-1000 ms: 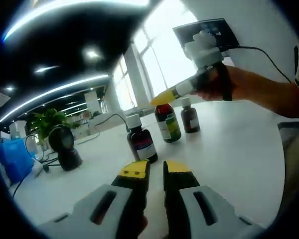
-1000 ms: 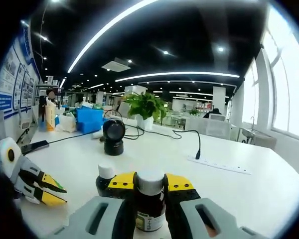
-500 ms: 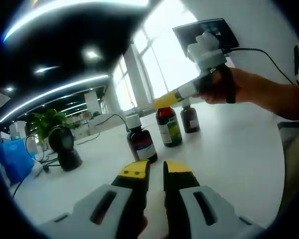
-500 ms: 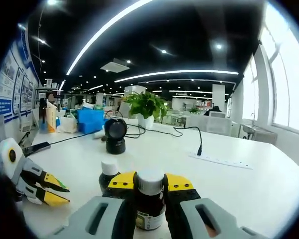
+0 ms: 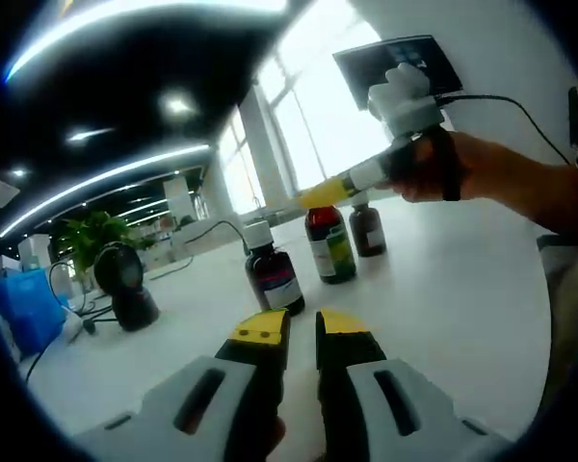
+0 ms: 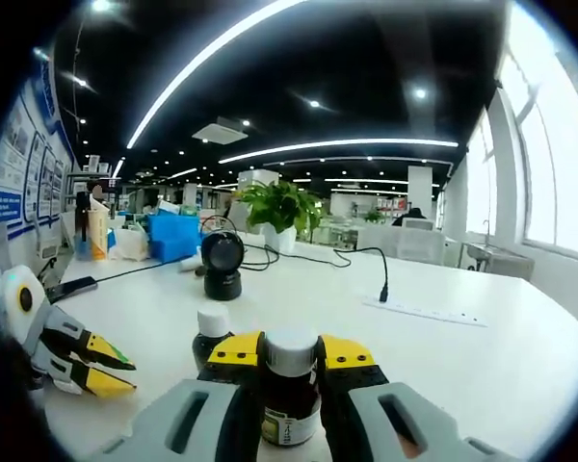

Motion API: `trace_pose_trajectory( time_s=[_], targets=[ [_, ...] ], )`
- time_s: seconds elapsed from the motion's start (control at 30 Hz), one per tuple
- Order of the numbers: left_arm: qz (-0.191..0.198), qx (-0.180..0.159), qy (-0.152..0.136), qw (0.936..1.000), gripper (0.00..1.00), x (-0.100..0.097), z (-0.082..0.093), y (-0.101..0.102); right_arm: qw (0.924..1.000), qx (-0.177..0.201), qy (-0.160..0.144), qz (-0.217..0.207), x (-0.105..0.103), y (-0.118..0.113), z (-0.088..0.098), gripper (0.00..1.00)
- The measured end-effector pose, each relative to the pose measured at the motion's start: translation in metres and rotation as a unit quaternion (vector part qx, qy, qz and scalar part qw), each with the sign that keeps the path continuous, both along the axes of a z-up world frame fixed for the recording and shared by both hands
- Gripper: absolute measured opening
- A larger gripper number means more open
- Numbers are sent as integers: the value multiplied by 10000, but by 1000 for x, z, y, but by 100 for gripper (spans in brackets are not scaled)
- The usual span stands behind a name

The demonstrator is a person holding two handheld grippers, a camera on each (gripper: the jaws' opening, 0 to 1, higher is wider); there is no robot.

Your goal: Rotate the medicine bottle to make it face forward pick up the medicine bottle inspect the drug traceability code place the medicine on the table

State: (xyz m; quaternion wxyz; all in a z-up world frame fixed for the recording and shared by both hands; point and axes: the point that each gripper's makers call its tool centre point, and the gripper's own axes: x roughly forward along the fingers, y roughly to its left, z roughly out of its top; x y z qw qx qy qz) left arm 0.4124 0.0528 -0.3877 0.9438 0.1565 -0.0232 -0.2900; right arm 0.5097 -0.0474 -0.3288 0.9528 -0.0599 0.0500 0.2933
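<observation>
Medicine bottle (image 6: 291,385) pinched by right hand-held gripper (image 6: 291,354) above white worktop (image 6: 462,356), left hand-held gripper (image 5: 302,325) nearly pressed together, nothing held.

Dark medicine bottle (image 6: 290,397), white cap, upright, clamped between right tool (image 6: 291,354) jaws.

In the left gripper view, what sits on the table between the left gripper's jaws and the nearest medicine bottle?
Nothing: between the left gripper and the white-capped brown medicine bottle there is bare white table.
</observation>
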Motion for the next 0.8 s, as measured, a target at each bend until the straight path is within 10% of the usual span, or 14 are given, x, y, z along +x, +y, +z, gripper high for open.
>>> trace_pose_trajectory(
  time_s=[0.8],
  targets=[
    [-7,1,-2,10000,3,-1,1,0,9997,-155,-190,-55,0,1,-4,18]
  ],
)
